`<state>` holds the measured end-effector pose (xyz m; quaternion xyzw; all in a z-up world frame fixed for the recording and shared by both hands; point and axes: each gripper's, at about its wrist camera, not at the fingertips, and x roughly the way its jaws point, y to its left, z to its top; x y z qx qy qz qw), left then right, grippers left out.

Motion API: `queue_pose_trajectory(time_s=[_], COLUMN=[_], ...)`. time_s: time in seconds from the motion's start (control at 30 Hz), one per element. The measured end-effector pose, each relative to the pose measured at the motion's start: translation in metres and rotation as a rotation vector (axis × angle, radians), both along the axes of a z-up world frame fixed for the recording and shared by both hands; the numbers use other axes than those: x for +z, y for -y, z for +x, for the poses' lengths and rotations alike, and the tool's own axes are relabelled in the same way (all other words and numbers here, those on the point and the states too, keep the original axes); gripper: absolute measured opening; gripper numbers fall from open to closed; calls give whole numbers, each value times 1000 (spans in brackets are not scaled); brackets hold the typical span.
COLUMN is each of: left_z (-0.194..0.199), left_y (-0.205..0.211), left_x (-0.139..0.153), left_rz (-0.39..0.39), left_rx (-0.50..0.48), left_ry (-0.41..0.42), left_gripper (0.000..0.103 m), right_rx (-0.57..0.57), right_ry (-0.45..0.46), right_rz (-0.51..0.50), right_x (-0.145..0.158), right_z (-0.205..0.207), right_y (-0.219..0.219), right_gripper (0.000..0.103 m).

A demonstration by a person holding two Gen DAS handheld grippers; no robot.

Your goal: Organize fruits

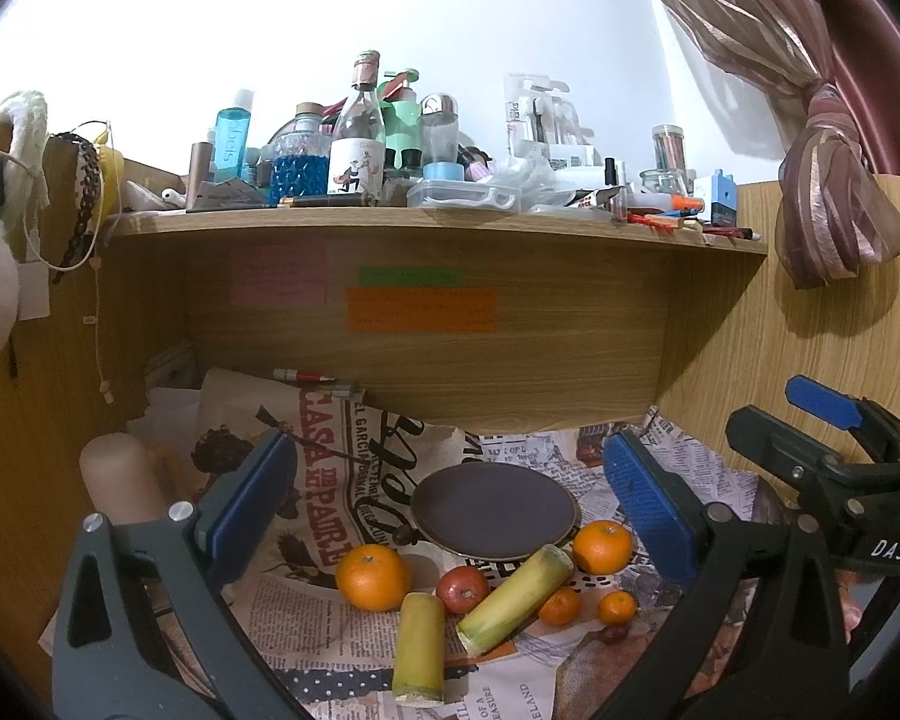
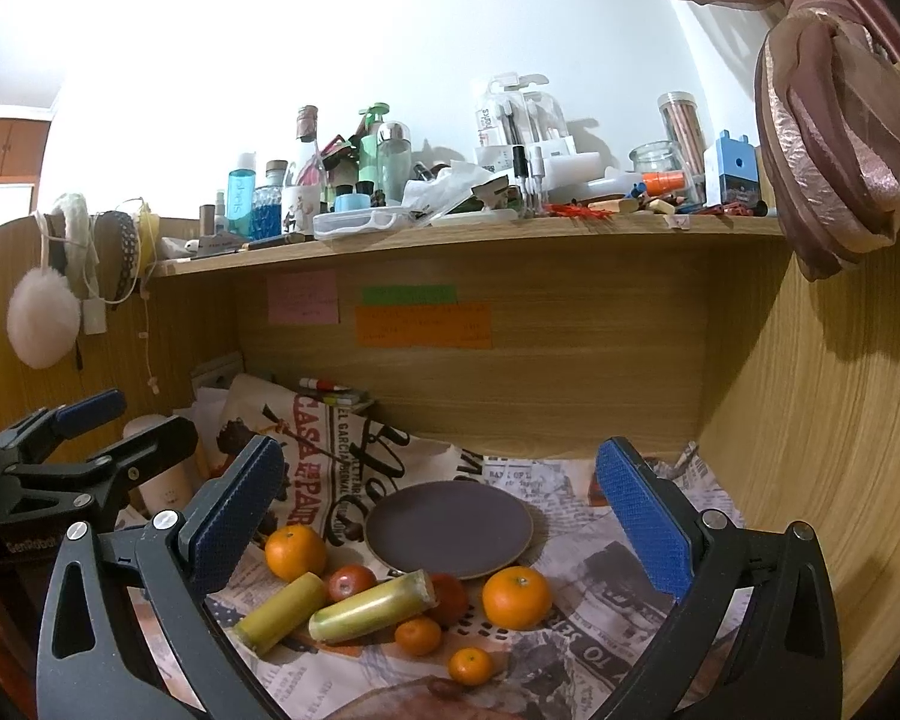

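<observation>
A dark brown plate (image 1: pixel 495 507) (image 2: pixel 450 528) lies empty on newspaper. In front of it lie two big oranges (image 1: pixel 372 577) (image 1: pixel 602 546), two small oranges (image 1: pixel 560 606) (image 1: pixel 617 607), a red apple (image 1: pixel 462 589) and two yellow-green sugarcane pieces (image 1: pixel 420 648) (image 1: pixel 516 597). The right wrist view shows the same oranges (image 2: pixel 295 552) (image 2: pixel 516 597), apple (image 2: pixel 351 583) and cane pieces (image 2: pixel 282 612) (image 2: pixel 372 607). My left gripper (image 1: pixel 450 516) is open and empty above the fruit. My right gripper (image 2: pixel 444 528) is open and empty, and it also shows at the right of the left wrist view (image 1: pixel 810 432).
The newspaper (image 1: pixel 330 480) covers a wooden desk nook with a back panel (image 1: pixel 450 348) bearing sticky notes. A cluttered shelf (image 1: pixel 438 222) of bottles runs above. A pale cylinder (image 1: pixel 120 480) stands at left. A wooden side wall (image 2: pixel 810 420) and a tied curtain (image 2: pixel 834 120) are at right.
</observation>
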<state>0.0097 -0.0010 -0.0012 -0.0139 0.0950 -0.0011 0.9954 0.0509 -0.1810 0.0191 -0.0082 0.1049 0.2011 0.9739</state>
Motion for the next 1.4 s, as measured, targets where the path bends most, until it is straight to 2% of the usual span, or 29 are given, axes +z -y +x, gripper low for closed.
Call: queue_pose_trajectory(time_s=[0.47,0.57,0.67,1.03,1.13,1.27,1.4], left_z=[15,25,36,93,109,131,149], left_y=[-2,-4,-10,-48,-60,-73,-78], left_x=[-7,-12,-18,-66,-85,-110,-128], left_rz=[-18,-7,-6,-3,-16,-41,-47], left_rx=[-48,-46,-42,-13,-15,-29,-36], left_ry=[-26,-50,-82,-292,-369,-479,-545], left_gripper=[103,98,91,76,71,58,57], right_rx=[14,12,17,11,8,12,16], right_ry=[-28,-46,-81,-256,-317,-406,-479], right_rz=[0,-6,-12,-97,-119,-143,-172], right_x=[-7,-12,-18,-55,-70,-89,-106], right_z=[14,21,33,86,98,116,131], right_y=[-1,0,2,11,15,18,18], right_gripper=[103,102,96,73,70,66,65])
